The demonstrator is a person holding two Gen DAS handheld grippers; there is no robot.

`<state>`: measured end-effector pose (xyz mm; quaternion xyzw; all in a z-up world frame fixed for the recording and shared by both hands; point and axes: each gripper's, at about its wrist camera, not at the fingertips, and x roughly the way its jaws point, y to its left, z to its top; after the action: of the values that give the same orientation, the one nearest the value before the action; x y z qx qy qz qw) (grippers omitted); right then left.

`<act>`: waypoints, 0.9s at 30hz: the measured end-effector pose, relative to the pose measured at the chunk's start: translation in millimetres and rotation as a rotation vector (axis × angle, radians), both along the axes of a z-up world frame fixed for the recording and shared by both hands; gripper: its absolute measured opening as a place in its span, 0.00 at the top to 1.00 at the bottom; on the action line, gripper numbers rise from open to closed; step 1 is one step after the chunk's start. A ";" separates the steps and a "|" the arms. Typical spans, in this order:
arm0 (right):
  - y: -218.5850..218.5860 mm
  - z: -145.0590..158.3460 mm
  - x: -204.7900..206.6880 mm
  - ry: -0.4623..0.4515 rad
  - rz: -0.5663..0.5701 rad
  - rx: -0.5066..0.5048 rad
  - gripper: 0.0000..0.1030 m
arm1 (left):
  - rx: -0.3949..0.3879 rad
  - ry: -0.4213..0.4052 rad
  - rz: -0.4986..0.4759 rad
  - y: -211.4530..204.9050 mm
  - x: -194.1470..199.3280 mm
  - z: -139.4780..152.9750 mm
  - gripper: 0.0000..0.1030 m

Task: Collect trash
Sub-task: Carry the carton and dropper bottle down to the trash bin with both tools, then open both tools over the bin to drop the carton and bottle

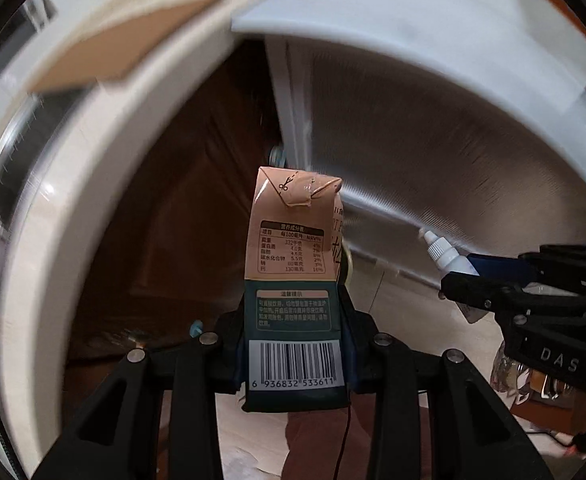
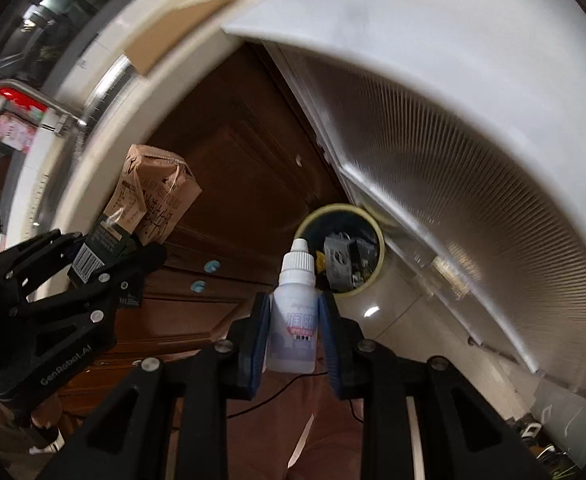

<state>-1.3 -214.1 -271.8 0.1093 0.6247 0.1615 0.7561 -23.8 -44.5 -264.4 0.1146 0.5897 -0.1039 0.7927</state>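
Two items are held, one per gripper: the left gripper (image 1: pixel 293 344) clamps one milk carton (image 1: pixel 295 280), the right gripper (image 2: pixel 295 332) pinches one dropper bottle (image 2: pixel 294 312) near one trash bin (image 2: pixel 379 236).

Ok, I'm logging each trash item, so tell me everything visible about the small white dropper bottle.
The dropper bottle is small, white, plastic-looking, with a ribbed screw cap and narrow tip on top. Its front label carries blue and red print. It stands upright, cap on, clamped between the right gripper's blue pads, held in the air.
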 end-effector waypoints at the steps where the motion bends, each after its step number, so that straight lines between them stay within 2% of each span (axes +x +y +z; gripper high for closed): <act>1: 0.6 -14.5 2.9 0.016 -0.005 0.002 0.76 | -0.005 0.020 0.013 1.6 3.2 -14.9 0.67; 7: 9.5 -98.2 23.1 0.076 -0.035 -0.011 0.76 | -0.026 0.123 0.067 6.1 22.8 -99.8 0.67; 10: 15.8 -137.1 38.6 0.092 -0.044 -0.029 0.75 | -0.025 0.147 0.085 6.4 36.2 -138.0 0.67; 13: 22.5 -167.8 52.8 0.095 -0.042 -0.046 0.75 | -0.028 0.161 0.091 5.8 57.6 -166.6 0.67; 18: 37.2 -206.4 75.8 0.082 -0.024 -0.052 0.75 | -0.038 0.162 0.068 8.1 84.8 -196.6 0.66; 21: 42.7 -220.7 81.9 0.082 -0.014 -0.061 0.75 | -0.028 0.158 0.049 9.2 91.1 -206.8 0.53; 23: 45.1 -229.8 84.3 0.101 -0.012 -0.069 0.74 | -0.013 0.154 0.044 15.8 94.6 -209.9 0.35; 25: 44.0 -233.6 86.0 0.118 -0.021 -0.061 0.64 | -0.018 0.176 0.045 27.0 103.3 -211.5 0.30; 27: 43.4 -230.1 84.9 0.115 -0.032 -0.053 0.60 | -0.018 0.197 0.053 34.7 105.7 -210.8 0.30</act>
<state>83.6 -170.7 -501.8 0.1082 0.6692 0.1262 0.7242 81.9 -9.8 -475.2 0.0809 0.6666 -0.0990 0.7343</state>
